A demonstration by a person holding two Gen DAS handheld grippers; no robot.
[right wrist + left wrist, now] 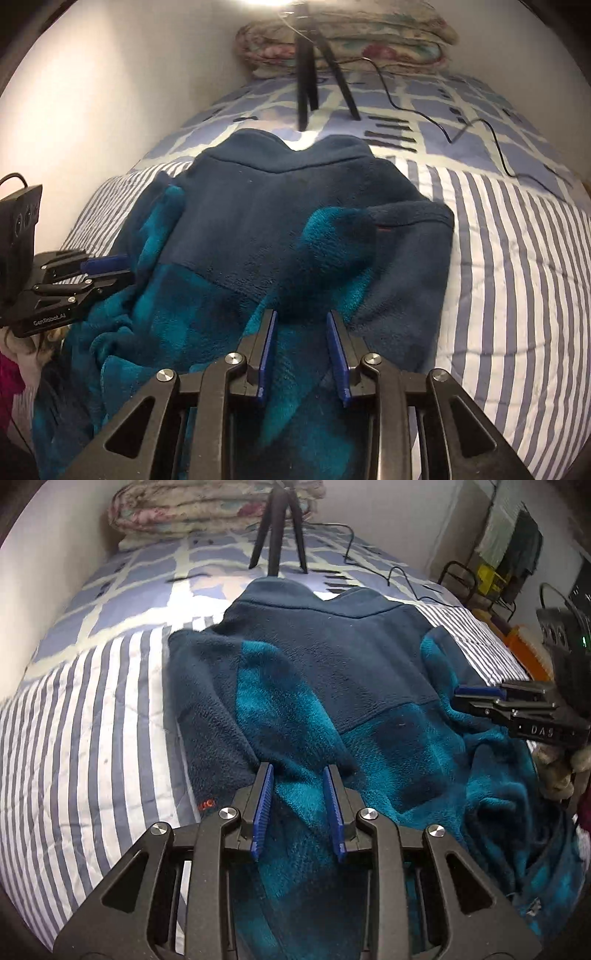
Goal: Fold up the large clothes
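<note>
The teal and navy fleece jacket (332, 686) lay on the striped bedspread (92, 738), collar toward a black tripod (277, 535), a cable (461, 122) and folded quilts (351, 37). The left gripper (298, 771) and right gripper (301, 317) each pinched a bunch of its fleece.

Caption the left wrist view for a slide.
Left tongs grip a teal fleece jacket on the striped bed.

Fleece jacket (332, 672) hem cut off by lower frame edge, hidden under gripper bodies; tripod (277, 535) top cropped at upper edge; orange logo (206, 805) on sleeve too small to read; clutter (517, 565) at right blurred
</note>
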